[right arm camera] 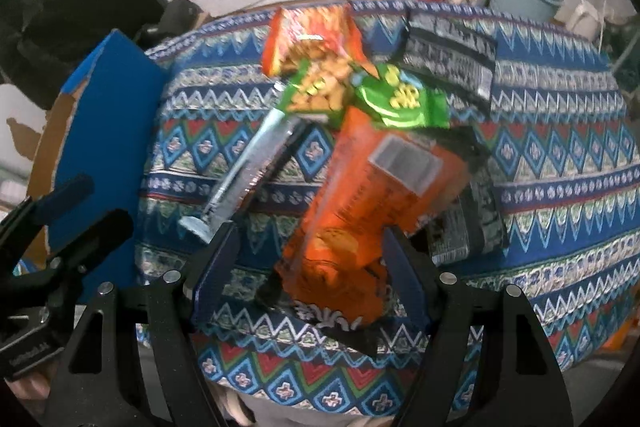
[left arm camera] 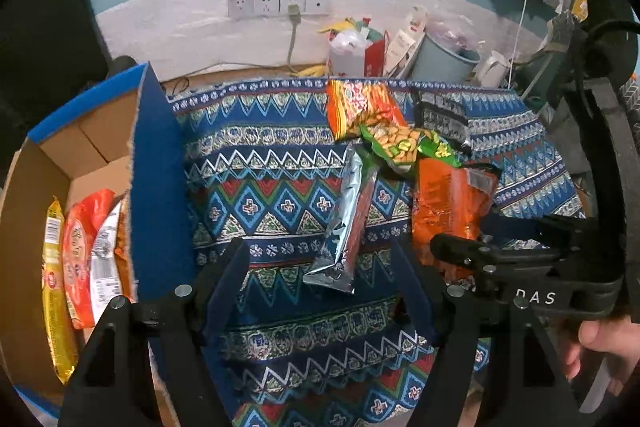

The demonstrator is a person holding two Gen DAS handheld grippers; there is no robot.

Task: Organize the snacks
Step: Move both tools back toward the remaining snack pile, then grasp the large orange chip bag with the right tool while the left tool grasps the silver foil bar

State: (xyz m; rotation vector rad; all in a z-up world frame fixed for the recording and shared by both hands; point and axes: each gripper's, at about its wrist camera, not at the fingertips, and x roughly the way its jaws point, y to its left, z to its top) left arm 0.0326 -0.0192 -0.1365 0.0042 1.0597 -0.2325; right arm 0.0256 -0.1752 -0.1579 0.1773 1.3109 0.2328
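Observation:
A pile of snack packets lies on the patterned cloth [left arm camera: 272, 163]: a long silver packet [left arm camera: 344, 227], an orange bag [left arm camera: 448, 203], a green peanut bag [left arm camera: 404, 143], a red-orange bag [left arm camera: 360, 103] and a black packet [left arm camera: 444, 119]. My left gripper [left arm camera: 320, 251] is open, with the silver packet's near end between its fingertips and untouched. In the right wrist view, my right gripper [right arm camera: 310, 231] is open around the near end of the orange bag [right arm camera: 372, 195], which lies blurred on the cloth. At the left stands a blue-flapped cardboard box [left arm camera: 156, 167] holding several packets [left arm camera: 80, 259].
Behind the table are wall sockets [left arm camera: 276, 5], a pale blue bucket [left arm camera: 440, 63], a white kettle [left arm camera: 492, 67] and bags [left arm camera: 352, 51]. A second black packet [right arm camera: 480, 219] lies under the orange bag. A hand [left arm camera: 604, 343] holds the right gripper's handle.

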